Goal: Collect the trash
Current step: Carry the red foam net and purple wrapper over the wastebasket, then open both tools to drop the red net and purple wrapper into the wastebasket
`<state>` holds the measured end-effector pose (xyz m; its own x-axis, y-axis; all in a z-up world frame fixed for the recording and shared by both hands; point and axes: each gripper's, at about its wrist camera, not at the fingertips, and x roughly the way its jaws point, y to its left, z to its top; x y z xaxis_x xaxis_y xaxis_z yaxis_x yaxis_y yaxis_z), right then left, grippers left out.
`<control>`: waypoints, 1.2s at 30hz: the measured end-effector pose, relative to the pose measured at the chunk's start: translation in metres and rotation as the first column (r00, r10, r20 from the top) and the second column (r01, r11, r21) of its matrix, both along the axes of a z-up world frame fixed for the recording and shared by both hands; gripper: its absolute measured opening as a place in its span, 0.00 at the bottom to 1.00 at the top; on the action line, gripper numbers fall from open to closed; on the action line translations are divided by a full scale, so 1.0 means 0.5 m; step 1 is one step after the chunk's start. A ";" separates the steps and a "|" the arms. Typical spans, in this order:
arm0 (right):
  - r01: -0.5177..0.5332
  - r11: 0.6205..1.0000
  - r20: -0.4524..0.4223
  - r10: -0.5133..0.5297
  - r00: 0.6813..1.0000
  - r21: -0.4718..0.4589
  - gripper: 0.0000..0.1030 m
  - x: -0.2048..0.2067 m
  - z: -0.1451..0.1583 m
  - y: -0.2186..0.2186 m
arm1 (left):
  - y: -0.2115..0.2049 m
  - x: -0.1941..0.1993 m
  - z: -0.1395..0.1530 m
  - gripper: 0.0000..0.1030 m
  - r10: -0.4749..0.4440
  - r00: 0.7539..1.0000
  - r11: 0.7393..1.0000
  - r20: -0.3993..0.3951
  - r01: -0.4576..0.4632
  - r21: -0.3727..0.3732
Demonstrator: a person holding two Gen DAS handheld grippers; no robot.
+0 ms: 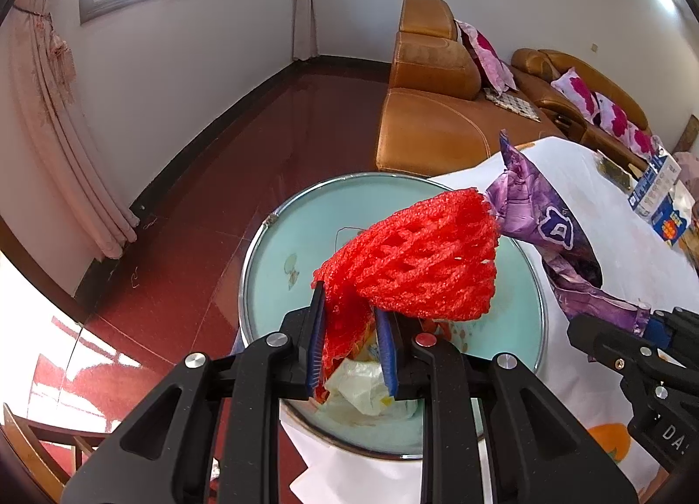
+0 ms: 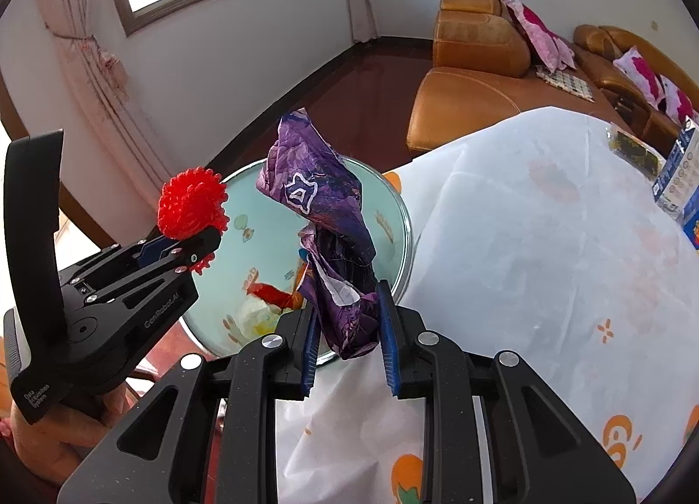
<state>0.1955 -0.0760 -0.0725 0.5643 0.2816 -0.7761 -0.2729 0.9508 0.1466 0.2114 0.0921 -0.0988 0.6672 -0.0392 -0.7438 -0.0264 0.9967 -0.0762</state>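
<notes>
- My left gripper (image 1: 351, 344), lower centre of the left wrist view, pinches the red foam net (image 1: 415, 255) by its tail. I judge it is held there so it falls straight into the bin (image 1: 257, 250).
- Bin sits below both tools, mid-frame, and already holds pale crumpled trash (image 1: 362, 386).
- My right gripper (image 2: 347, 329), lower centre of the right wrist view, is pressed onto the purple wrapper (image 2: 325, 215), which stands up over the bin rim. It looks poised for the same drop.
- Writing: white "A"-like logo on the wrapper, rest unreadable. "GenRobot.AI" and "Data Acquisition System" on the left gripper body.
- White tablecloth (image 2: 524, 241) with orange prints, right half of that view; blue carton (image 2: 679, 172) at right edge, text too small.
</notes>
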 end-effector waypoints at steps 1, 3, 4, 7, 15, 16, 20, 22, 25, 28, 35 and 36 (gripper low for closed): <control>0.011 1.000 -0.002 -0.011 1.000 0.006 0.25 0.006 0.000 0.000 | -0.001 0.006 0.000 0.21 0.001 1.000 1.000 0.000 -0.001 0.001; 0.024 1.000 -0.006 -0.024 1.000 0.012 0.25 0.015 0.000 0.001 | -0.004 0.017 -0.001 0.21 0.000 1.000 1.000 0.000 0.000 0.003; 0.029 1.000 -0.010 -0.028 1.000 0.013 0.25 0.020 -0.001 0.003 | -0.007 0.021 -0.003 0.21 -0.003 1.000 1.000 0.000 0.003 0.007; 0.041 0.999 -0.021 -0.040 0.999 0.017 0.25 0.033 -0.007 0.009 | -0.010 0.036 -0.005 0.21 -0.009 1.000 1.000 -0.002 0.009 0.013; 0.090 0.996 -0.045 -0.090 0.995 0.017 0.26 0.061 -0.025 0.007 | -0.005 0.076 -0.015 0.21 0.001 1.000 1.000 -0.027 -0.001 0.007; 0.092 0.996 -0.047 -0.092 0.995 0.015 0.26 0.065 -0.028 0.007 | -0.008 0.080 -0.019 0.21 -0.001 0.999 1.000 -0.034 0.001 0.006; 0.099 0.995 -0.063 -0.098 0.993 0.021 0.26 0.074 -0.038 0.009 | -0.018 0.088 -0.032 0.21 -0.002 0.998 1.000 -0.056 0.002 0.009; 0.106 0.994 -0.067 -0.104 0.992 0.023 0.26 0.077 -0.040 0.007 | -0.018 0.091 -0.039 0.21 0.000 0.998 1.000 -0.067 0.001 0.012; 0.114 0.993 -0.078 -0.111 0.991 0.031 0.27 0.085 -0.044 0.008 | -0.019 0.102 -0.043 0.21 0.005 0.997 1.000 -0.078 -0.003 0.021; 0.118 0.992 -0.094 -0.114 0.989 0.034 0.27 0.093 -0.050 0.009 | -0.018 0.121 -0.054 0.21 0.010 0.994 1.000 -0.111 -0.007 0.025; 0.121 0.992 -0.094 -0.118 0.989 0.024 0.27 0.096 -0.055 0.012 | -0.029 0.146 -0.074 0.21 0.006 0.989 0.999 -0.151 0.002 0.054; 0.122 0.992 -0.096 -0.120 0.988 0.020 0.27 0.098 -0.057 0.014 | -0.030 0.146 -0.076 0.21 0.006 0.988 0.998 -0.154 0.002 0.055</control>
<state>0.2445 -0.0691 -0.1012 0.5202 0.2364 -0.8207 -0.1399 0.9715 0.1912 0.2843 0.0768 -0.1370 0.5449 0.0059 -0.8385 -0.0356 0.9992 -0.0161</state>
